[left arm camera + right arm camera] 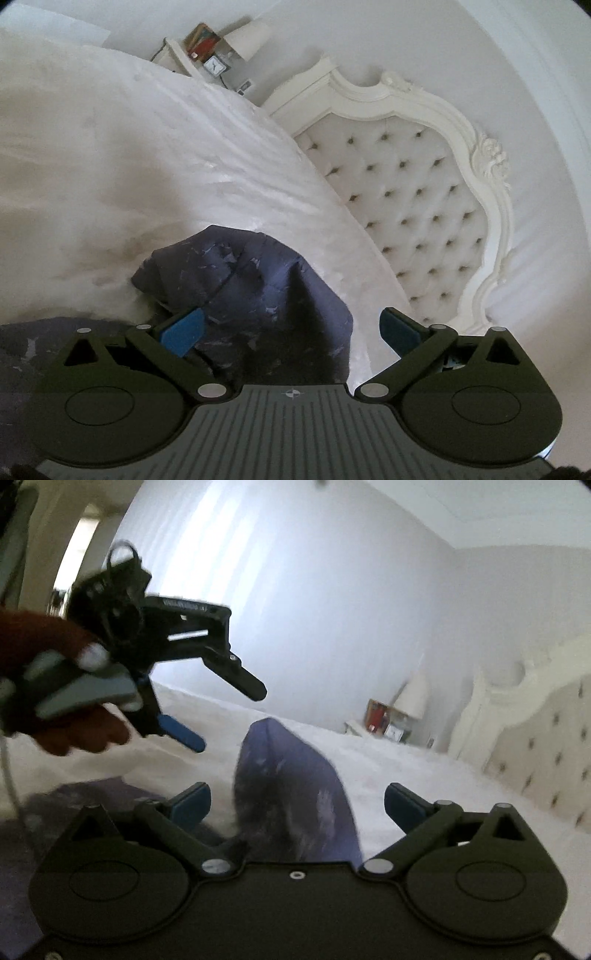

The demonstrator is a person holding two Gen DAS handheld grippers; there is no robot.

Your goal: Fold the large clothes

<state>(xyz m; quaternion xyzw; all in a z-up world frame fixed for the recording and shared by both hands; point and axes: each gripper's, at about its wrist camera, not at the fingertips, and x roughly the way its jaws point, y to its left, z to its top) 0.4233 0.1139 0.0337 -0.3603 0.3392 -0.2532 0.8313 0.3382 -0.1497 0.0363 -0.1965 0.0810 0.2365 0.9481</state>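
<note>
A dark purple garment (240,280) lies bunched on the white bed (110,166). In the left wrist view my left gripper (291,328) is open just above it, blue pads wide apart and touching nothing. In the right wrist view a fold of the garment (291,775) rises in a peak between the spread jaws of my right gripper (297,805), which is open, its pads off the cloth. The left gripper (229,716) also shows there at upper left, open, held by a hand (74,734) above the bed.
A cream tufted headboard (406,192) stands at the bed's end, seen again at the right edge (546,746). Beside it a nightstand (391,731) carries a lamp (247,37) and a small clock (214,66). White walls lie behind.
</note>
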